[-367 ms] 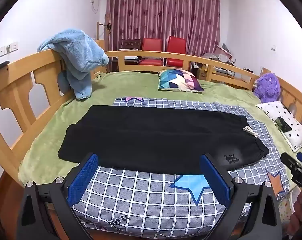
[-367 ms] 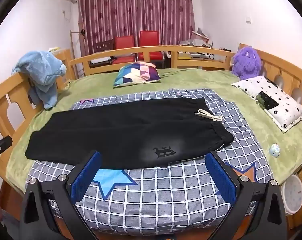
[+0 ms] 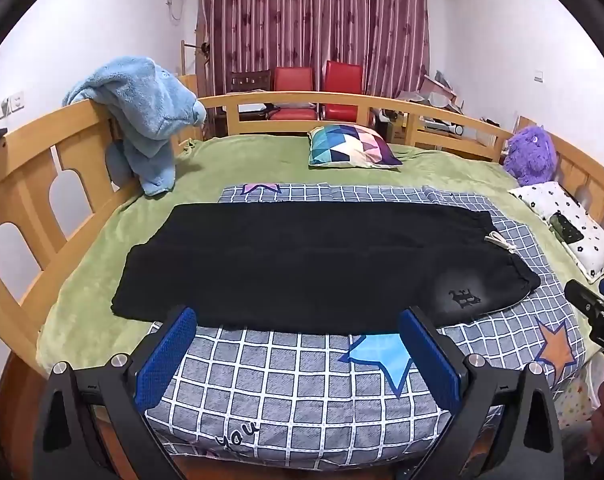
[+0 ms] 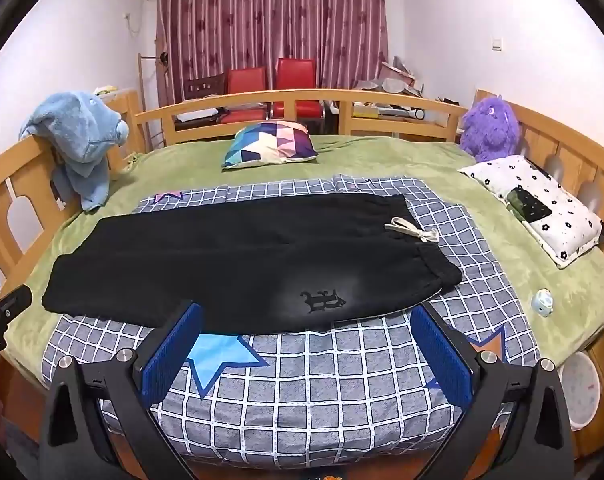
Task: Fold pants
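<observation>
While both tools hang over the near edge of the bed, I see my left gripper (image 3: 297, 354) with its blue pads spread wide and nothing between them, and my right gripper (image 4: 306, 354) standing just as wide and just as empty. Neither touches cloth.

I find the black pants (image 3: 314, 260) laid flat across a grey checked blanket (image 3: 302, 384), already doubled leg on leg, lying crosswise before me. Their waistband sits toward the right with a pale drawstring (image 4: 414, 230) resting on the checks just beside it, and a small dark emblem (image 4: 322, 300) shows near the front edge. The leg ends reach left, past the blanket and onto the green bedspread (image 3: 261, 160). Blue and orange stars are printed on the blanket near me.

Around the mattress runs a light wooden bed frame (image 3: 342, 100). I can see a blue plush towel (image 3: 149, 112) draped over the left rail, a geometric patterned cushion (image 4: 271, 144) lying toward the far end, a purple plush toy (image 4: 488, 128) in the right corner, and a white spotted pillow (image 4: 542, 208) along the right side with a dark object on it. A small pale trinket (image 4: 542, 302) lies on the green spread to the right. Beyond the frame stand two red chairs (image 4: 269, 84) before maroon curtains (image 4: 269, 20), between white walls.
</observation>
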